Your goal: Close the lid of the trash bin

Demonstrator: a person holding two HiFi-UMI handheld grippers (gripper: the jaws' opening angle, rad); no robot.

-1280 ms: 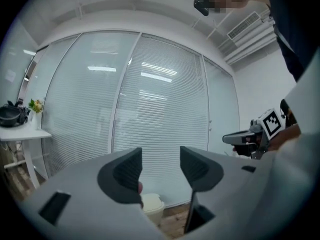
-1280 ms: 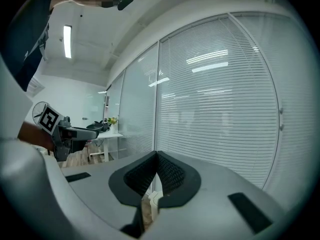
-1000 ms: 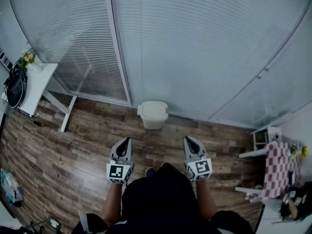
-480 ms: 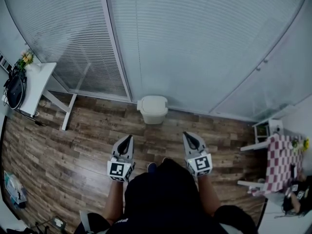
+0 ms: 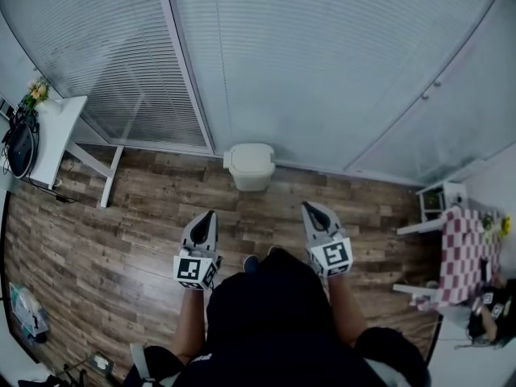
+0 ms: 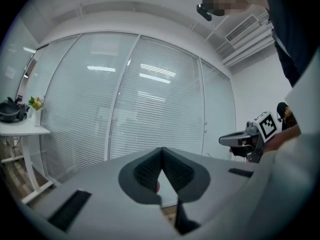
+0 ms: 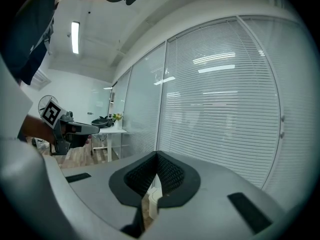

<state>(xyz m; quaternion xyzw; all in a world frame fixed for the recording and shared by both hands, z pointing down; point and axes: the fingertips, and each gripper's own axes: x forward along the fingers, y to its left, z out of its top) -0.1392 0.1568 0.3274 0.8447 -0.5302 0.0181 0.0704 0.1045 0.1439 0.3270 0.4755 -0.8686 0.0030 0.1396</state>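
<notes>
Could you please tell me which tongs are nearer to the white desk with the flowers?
Left. The left tongs are to the right of the desk; the right tongs are even farther right, beyond the left ones.

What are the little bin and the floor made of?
The trash bin looks like plastic: cream, smooth, matte, with rounded moulded edges. The floor looks like wood or wood-look laminate: brown grained planks in staggered rows; I cannot tell which.
</notes>
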